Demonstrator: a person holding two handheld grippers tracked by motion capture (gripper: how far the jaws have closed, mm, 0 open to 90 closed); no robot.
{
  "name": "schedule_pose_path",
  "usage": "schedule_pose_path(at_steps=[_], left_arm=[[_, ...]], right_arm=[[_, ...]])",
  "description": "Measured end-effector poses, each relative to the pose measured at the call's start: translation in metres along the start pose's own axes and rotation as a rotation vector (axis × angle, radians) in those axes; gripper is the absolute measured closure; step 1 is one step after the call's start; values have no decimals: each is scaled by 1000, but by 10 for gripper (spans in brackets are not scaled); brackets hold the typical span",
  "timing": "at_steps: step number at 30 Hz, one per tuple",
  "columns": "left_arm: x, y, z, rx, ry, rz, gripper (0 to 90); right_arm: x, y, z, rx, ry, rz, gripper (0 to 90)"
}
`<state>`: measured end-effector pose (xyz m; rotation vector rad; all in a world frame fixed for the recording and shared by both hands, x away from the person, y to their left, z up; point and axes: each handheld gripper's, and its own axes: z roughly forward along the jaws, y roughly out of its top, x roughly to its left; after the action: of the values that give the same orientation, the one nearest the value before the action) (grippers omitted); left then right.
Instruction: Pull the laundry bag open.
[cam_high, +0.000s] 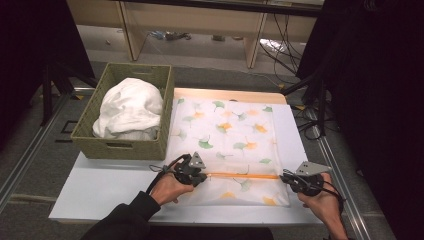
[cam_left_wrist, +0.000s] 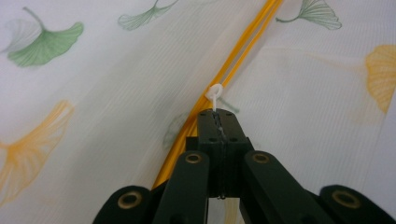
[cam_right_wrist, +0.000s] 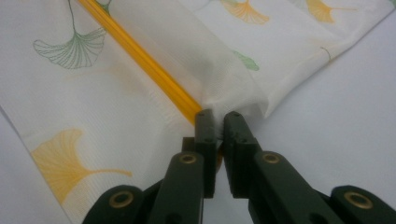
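Two grippers worked one zip along the near end of a pillowcase (cam_high: 227, 145) — thin, ribbed white cloth printed with green and orange ginkgo leaves, lying flat on the pale table (cam_high: 100, 192). At far left sat a woven olive basket (cam_high: 87, 127), square-sided, with a crumpled white bundle (cam_high: 129, 107) heaped in it. Just right of it, the left gripper (cam_high: 192, 175) had its jaws pressed fully together on the small white zip pull (cam_left_wrist: 215, 92), a looped tab sitting on the orange zip (cam_high: 243, 175). Further right, the right gripper (cam_high: 300, 182) pinched the cloth corner (cam_right_wrist: 233, 100) at the zip's end, jaws nearly closed with a fold of fabric bunched between them.

The risk, as I judged it, lay mostly in that tiny tab: it was slim and smooth, so a sideways tug rather than one along the track could slip it out of the jaws. If the right hold slackened, the soft cloth would likely pucker ahead of the slider and jam in the teeth — and a hard pull might strain the seam
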<state>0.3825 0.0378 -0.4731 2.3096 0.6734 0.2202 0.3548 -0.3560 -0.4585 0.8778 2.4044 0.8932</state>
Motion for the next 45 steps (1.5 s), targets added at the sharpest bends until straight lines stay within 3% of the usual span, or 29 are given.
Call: schedule_pose_path(at_steps=[1,2,6,8,9,10,16,20,21,22,23,24,26,30,31,32,33,38,39,40,41,42,43,45], left_arm=[[1,-2,-3,-1,4,6,896],[2,-3,-5,-2,6,9,896],[4,-8,-12,-11,14,-21,896],[6,-11,-14,-18,20,1,896],[4,-13,-14,-12,24,-30,896],[5,-13,-15,-12,20,-25,896],[4,-18,-19,0,43,-16,895],[4,-22,-22,-8,44,-12,896],[4,-23,-23,-2,43,-21,896],[4,-24,-24,-4,40,-25,896],[3,-25,-26,-2,54,-17,896],[3,-26,-27,-16,54,-26,896],[4,-27,-30,-15,56,-6,896],[5,-33,-36,-19,54,-41,896],[6,-34,-36,-20,59,-34,896],[7,-36,-38,-16,66,-52,896],[8,-36,-39,-14,69,-43,896],[9,-42,-44,-16,82,-41,896],[10,-43,-45,-16,81,-57,896],[11,-44,-47,-17,81,-42,896],[11,-46,-48,-19,90,-60,896],[11,-47,-49,-14,86,-68,896],[13,-49,-50,-12,92,-68,895],[14,-51,-52,-9,89,-75,896]], right_arm=[[2,-1,-1,11,-4,26,860],[0,-2,0,9,-1,3,860],[-1,0,1,6,-4,-1,860],[1,-1,0,13,-4,19,860],[1,-1,0,11,-12,23,860],[-2,-1,1,1,-7,-10,860],[-2,-5,1,25,-6,35,860],[-7,-6,1,20,-8,11,860],[-4,-7,0,27,-14,52,860],[-4,-6,-1,29,-16,52,860],[-7,-6,0,15,-23,20,860],[-4,-7,0,31,-15,52,860],[-6,-7,0,22,-15,35,860],[-6,-8,1,30,-14,38,860],[-7,-8,1,28,-13,24,860],[-9,-8,1,24,-15,5,860],[-7,-8,0,29,-22,38,860],[-8,-9,0,43,-12,53,860],[-9,-9,1,34,-16,36,860],[-9,-9,1,34,-15,38,860],[-7,-10,1,47,-16,62,860],[-10,-10,2,34,-14,21,860],[-11,-10,1,33,-15,20,860],[-9,-10,1,49,-14,61,860]])
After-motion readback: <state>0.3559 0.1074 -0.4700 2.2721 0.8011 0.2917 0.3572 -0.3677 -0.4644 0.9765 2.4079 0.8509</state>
